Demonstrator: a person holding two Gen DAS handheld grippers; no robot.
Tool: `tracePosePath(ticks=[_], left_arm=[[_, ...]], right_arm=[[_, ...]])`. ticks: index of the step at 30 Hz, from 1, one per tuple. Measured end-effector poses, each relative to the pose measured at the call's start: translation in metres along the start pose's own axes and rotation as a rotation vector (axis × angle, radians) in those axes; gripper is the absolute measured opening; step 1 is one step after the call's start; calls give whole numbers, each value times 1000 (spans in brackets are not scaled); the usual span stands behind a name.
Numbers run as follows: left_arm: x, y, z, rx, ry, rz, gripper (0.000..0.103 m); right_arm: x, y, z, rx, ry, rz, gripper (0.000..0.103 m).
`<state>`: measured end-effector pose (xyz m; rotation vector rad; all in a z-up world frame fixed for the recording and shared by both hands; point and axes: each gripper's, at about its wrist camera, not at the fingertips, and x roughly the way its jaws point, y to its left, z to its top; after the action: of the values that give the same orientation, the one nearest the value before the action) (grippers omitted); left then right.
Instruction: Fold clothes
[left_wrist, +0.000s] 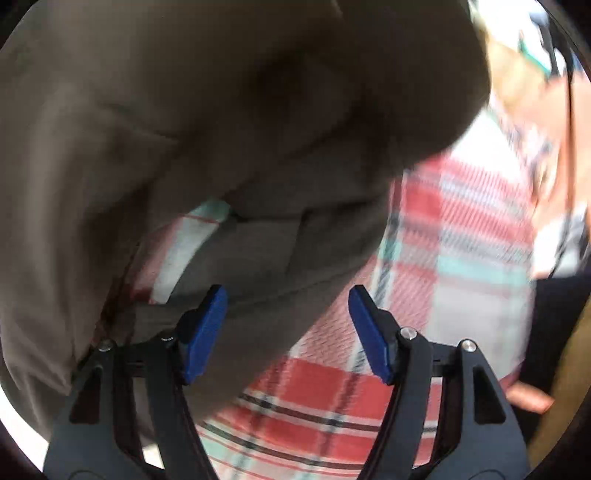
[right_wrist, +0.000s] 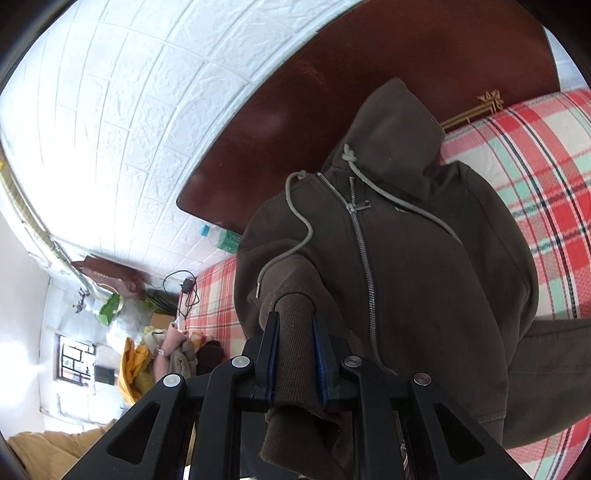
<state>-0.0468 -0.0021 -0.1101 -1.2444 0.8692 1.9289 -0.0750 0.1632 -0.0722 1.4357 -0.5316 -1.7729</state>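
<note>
A dark brown zip hoodie (right_wrist: 417, 236) lies face up on the plaid bed, hood toward the headboard, grey drawstrings across its chest. My right gripper (right_wrist: 295, 317) is shut on the ribbed cuff of a sleeve (right_wrist: 295, 354), which is folded over the hoodie's body. In the left wrist view the same brown fabric (left_wrist: 221, 129) fills the upper frame, blurred. My left gripper (left_wrist: 288, 295) stands open just above the hoodie's lower edge, nothing pinched between its blue pads (left_wrist: 207, 332).
The bed carries a red, white and teal plaid sheet (right_wrist: 535, 177) against a dark wooden headboard (right_wrist: 369, 74). A pile of clothes (right_wrist: 166, 354) sits at the bed's far end by a plastic bottle (right_wrist: 221, 238). A hand (left_wrist: 528, 400) shows at the lower right.
</note>
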Motion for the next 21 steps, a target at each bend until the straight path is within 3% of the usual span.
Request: tracePosePath(ticks=[3, 6, 8, 10, 13, 14, 17, 21], left_arm=[[10, -9, -3, 91, 15, -1, 80], [17, 9, 6, 28, 59, -91, 77], [14, 21, 11, -4, 67, -98, 44], [10, 36, 16, -57, 69, -123, 25], [2, 61, 21, -170, 59, -195, 23], [0, 65, 22, -185, 57, -205, 23], [-4, 73, 25, -223, 55, -231, 23], [-1, 75, 31, -235, 73, -246, 23]], right_arm=[[0, -7, -5, 21, 5, -8, 19], [3, -10, -9, 16, 14, -28, 19], [4, -13, -13, 18, 16, -34, 22], [0, -16, -17, 17, 8, -52, 27], [-11, -18, -27, -12, -1, -85, 54], [-17, -17, -31, -30, -3, -96, 55], [-32, -10, -57, -135, 21, -177, 72], [-18, 0, -113, -300, 138, -322, 80]])
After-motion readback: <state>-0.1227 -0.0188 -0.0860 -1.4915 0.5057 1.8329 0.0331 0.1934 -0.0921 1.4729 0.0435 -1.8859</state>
